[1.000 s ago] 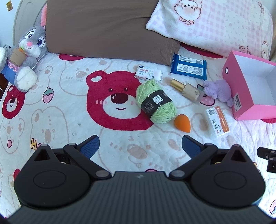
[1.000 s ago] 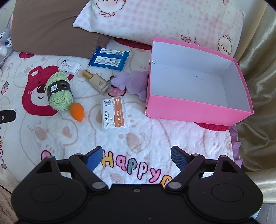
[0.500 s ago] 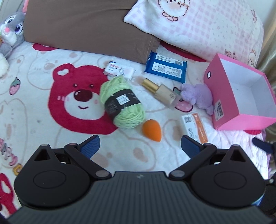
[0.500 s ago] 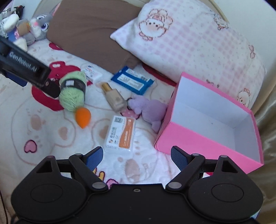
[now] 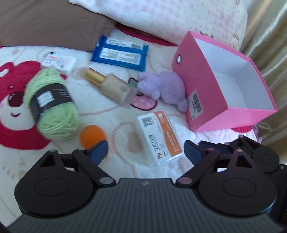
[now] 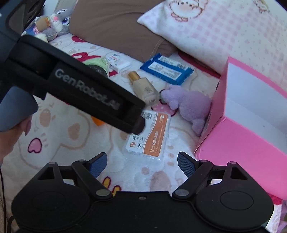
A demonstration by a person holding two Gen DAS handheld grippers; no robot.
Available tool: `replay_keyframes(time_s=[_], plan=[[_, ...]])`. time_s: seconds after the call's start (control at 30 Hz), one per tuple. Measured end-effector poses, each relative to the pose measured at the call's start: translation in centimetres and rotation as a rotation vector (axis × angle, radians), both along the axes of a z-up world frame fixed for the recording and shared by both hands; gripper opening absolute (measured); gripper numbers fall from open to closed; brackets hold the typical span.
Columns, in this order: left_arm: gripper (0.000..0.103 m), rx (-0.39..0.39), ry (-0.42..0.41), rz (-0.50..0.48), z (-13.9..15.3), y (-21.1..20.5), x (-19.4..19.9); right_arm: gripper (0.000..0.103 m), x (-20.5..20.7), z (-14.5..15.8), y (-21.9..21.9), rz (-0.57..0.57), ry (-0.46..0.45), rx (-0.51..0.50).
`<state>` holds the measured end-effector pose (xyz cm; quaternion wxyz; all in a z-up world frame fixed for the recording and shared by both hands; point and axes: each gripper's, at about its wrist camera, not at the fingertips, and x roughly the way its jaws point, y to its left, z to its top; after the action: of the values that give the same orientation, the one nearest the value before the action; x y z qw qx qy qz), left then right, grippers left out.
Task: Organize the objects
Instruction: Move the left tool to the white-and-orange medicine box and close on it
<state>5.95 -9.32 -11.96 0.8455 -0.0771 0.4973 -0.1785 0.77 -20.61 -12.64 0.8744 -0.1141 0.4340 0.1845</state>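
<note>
Both pairs of jaws are standing apart with nothing between the pads: the left gripper (image 5: pixel 146 148), at the bottom of the left wrist view, has just been narrowing its jaws and is hanging over the near end of the clear-wrapped white-and-orange mask pack (image 5: pixel 159 137), while the right gripper (image 6: pixel 142 163) is hanging wide above the same pack (image 6: pixel 148 136) in the right wrist view. The left gripper's black body (image 6: pixel 77 84) is crossing the left half of that view, hiding part of the pack.

Filling the top of the frame are a brown pillow (image 5: pixel 44 21) and a pink-and-white checked pillow (image 5: pixel 170 16); everything is lying on a white plush blanket printed with red bears (image 5: pixel 111 107). An open pink cardboard box with a white inside (image 5: pixel 231 84) is sitting at the right. Just left of it, touching its wall, is a lilac plush toy (image 5: pixel 165 87). A ball of light green yarn with a black band (image 5: pixel 52 105) is lying at the left, and a blue wet-wipe packet (image 5: pixel 120 53) is sitting at upper centre. Between yarn and plush, a beige foundation bottle with a gold cap (image 5: pixel 111 86) is lying on its side. A small white carton (image 5: pixel 59 61) is sitting above the yarn, and an orange makeup sponge (image 5: pixel 91 136) is showing just beyond the left gripper's left fingertip (image 5: pixel 98 150). A grey rabbit plush (image 6: pixel 57 19) is sitting at the upper left of the right wrist view.
</note>
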Motion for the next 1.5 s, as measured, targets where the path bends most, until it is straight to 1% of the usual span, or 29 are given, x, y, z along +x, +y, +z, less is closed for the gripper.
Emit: replay_keyframes(time_s=[0.03,0.07,0.1,0.17,0.23,0.3,0.4,0.43,0.5,0.53,0.57,0.6,0.63,0.67,0.7,0.77,0.83,0.9,0.97,1.03,1.17,1.2,1.27,1.33,1.4,1.43,1.47,1.5], plan=[[0.085,0.000,0.010,-0.010,-0.5,-0.3,0.2,0.088,0.2,-0.4,-0.1,-0.007,0.013,0.008],[0.079,-0.004,0.023,-0.015,-1.0,-0.6,0.5,0.088,0.4,-0.7,-0.1,-0.015,0.018,0.007],[0.069,-0.012,0.044,-0.022,-1.6,-0.9,0.8,0.088,0.5,-1.0,-0.1,-0.019,0.019,0.001],[0.057,-0.030,0.088,-0.026,-2.7,-1.0,1.4,0.087,0.7,-1.5,0.0,-0.009,0.030,-0.007],[0.055,-0.055,0.101,-0.014,-3.4,-0.8,1.4,0.086,0.9,-2.0,0.1,0.005,0.048,-0.013],[0.050,-0.095,0.107,-0.001,-3.6,-0.5,1.4,0.086,1.2,-2.4,0.0,0.004,0.067,-0.009],[0.049,-0.115,0.106,0.009,-3.7,-0.5,1.5,0.086,1.7,-2.5,0.2,-0.007,0.085,0.013],[0.049,-0.126,0.112,0.015,-3.9,-0.4,1.5,0.083,2.0,-2.8,-0.2,-0.010,0.092,0.015],[0.049,-0.166,0.143,0.030,-4.4,-0.2,1.8,0.075,2.4,-3.1,-0.4,-0.025,0.112,0.031],[0.049,-0.183,0.162,0.040,-4.7,-0.1,1.9,0.064,2.6,-3.4,-0.6,-0.030,0.124,0.037],[0.051,-0.202,0.176,0.046,-5.1,-0.1,2.0,0.061,2.7,-3.4,-0.6,-0.025,0.134,0.039],[0.054,-0.228,0.185,0.052,-5.5,-0.1,2.1,0.060,2.5,-3.3,-0.6,-0.020,0.133,0.031],[0.055,-0.228,0.183,0.060,-5.6,-0.4,2.1,0.058,2.4,-3.3,-0.5,-0.024,0.134,0.026],[0.055,-0.210,0.168,0.059,-5.5,-0.7,1.9,0.055,2.4,-3.3,-0.5,-0.031,0.137,0.021],[0.053,-0.189,0.151,0.052,-5.1,-1.0,1.7,0.054,2.4,-3.4,-0.5,-0.036,0.133,0.021],[0.049,-0.177,0.134,0.059,-4.5,-0.9,1.2,0.052,2.0,-3.3,-0.8,-0.048,0.123,0.042],[0.048,-0.175,0.125,0.063,-4.1,-0.6,0.9,0.051,1.6,-3.1,-1.1,-0.045,0.108,0.070],[0.043,-0.170,0.142,0.066,-4.2,-0.5,0.8,0.055,1.3,-3.1,-1.4,-0.040,0.109,0.084],[0.039,-0.181,0.153,0.068,-4.3,-0.3,0.7,0.075,1.2,-3.0,-1.4,-0.045,0.103,0.092],[0.035,-0.199,0.167,0.071,-4.3,0.0,0.6,0.079,1.0,-2.5,-1.2,-0.044,0.083,0.105],[0.027,-0.225,0.184,0.079,-4.2,0.7,0.5,0.079,1.2,-2.1,-0.6,-0.043,0.063,0.094],[0.026,-0.225,0.184,0.082,-4.2,0.8,0.6,0.078,1.5,-2.2,-0.6,-0.047,0.065,0.085],[0.026,-0.222,0.185,0.091,-4.4,0.9,0.7,0.066,1.9,-2.6,-0.5,-0.056,0.076,0.063],[0.027,-0.235,0.186,0.101,-4.5,1.0,1.0,0.066,2.1,-2.6,-0.8,-0.044,0.082,0.078],[0.029,-0.240,0.190,0.107,-4.7,1.0,1.1,0.066,2.3,-2.7,-1.3,-0.041,0.093,0.096],[0.033,-0.244,0.189,0.118,-4.9,1.0,1.2,0.066,2.4,-2.8,-1.4,-0.047,0.100,0.107],[0.043,-0.244,0.190,0.130,-5.2,1.0,1.2,0.066,2.6,-3.0,-1.5,-0.055,0.106,0.115],[0.046,-0.244,0.195,0.134,-5.5,0.9,1.3,0.066,2.7,-3.1,-1.5,-0.063,0.110,0.121]])
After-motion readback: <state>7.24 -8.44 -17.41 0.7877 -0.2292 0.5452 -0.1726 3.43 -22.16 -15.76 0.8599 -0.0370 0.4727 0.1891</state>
